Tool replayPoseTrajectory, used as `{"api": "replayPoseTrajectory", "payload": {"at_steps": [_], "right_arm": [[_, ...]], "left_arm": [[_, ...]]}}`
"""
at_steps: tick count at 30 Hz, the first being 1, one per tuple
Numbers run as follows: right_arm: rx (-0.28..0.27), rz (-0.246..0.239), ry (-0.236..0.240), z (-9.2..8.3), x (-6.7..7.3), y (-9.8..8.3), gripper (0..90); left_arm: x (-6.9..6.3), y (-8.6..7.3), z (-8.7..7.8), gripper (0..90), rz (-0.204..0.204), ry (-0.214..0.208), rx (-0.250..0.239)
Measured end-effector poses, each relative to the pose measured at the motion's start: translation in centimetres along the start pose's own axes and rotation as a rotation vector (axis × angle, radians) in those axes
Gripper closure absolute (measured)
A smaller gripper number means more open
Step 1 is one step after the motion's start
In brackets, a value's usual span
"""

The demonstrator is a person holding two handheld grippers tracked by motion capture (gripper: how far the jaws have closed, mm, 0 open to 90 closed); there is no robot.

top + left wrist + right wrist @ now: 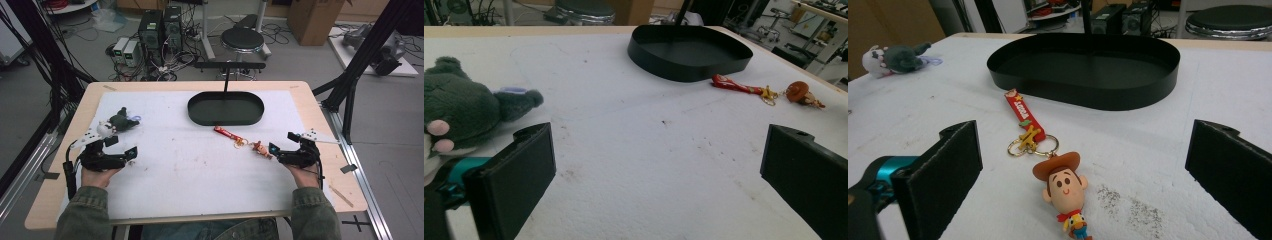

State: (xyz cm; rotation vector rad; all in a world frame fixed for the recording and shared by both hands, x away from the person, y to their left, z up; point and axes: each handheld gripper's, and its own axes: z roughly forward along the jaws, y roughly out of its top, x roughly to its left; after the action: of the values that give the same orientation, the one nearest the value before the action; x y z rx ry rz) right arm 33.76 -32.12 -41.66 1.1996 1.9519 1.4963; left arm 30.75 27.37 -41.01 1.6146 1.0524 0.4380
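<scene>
A cowboy-figure keychain (pixel 1064 192) with a red strap (pixel 1020 116) lies on the white mat, just in front of my right gripper (pixel 281 146), which is open with nothing between its jaws. The keychain (pixel 260 148) sits right of centre in the high view. A grey and white plush toy (pixel 117 122) lies at the left of the mat, just beyond my left gripper (pixel 121 146), also open and empty. In the left gripper view the plush toy (pixel 459 107) sits beside the left jaw. A black oval tray (pixel 226 108) stands at the back centre, empty.
The table (pixel 65 145) carries a white mat with wooden margins around it. Black frame posts (pixel 357 60) rise at the right and left. A stool (pixel 242 40), computer towers (pixel 159 27) and cables stand on the floor beyond the far edge.
</scene>
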Motion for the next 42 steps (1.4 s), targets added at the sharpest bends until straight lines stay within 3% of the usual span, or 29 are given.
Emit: {"api": "replayPoseTrajectory", "payload": {"at_steps": [19, 31, 35, 42], "right_arm": [[0.005, 0.004, 0.005, 0.1, 0.0, 0.0, 0.5], [0.028, -0.027, 0.015, 0.8, -0.1, 0.0, 0.5], [0.066, -0.057, 0.011, 1.8, 0.3, 0.7, 0.5], [0.108, -0.083, 0.023, 2.7, 0.9, 1.5, 0.5]], "left_arm": [[0.0, 0.0, 0.0, 1.7, 0.008, 0.004, 0.013], [-0.1, -0.1, 0.2, 1.7, 0.013, -0.003, 0.020], [-0.3, -0.1, 0.1, 1.7, 0.038, -0.012, 0.041], [-0.4, -0.2, 0.2, 1.7, 0.044, -0.017, 0.049]]}}
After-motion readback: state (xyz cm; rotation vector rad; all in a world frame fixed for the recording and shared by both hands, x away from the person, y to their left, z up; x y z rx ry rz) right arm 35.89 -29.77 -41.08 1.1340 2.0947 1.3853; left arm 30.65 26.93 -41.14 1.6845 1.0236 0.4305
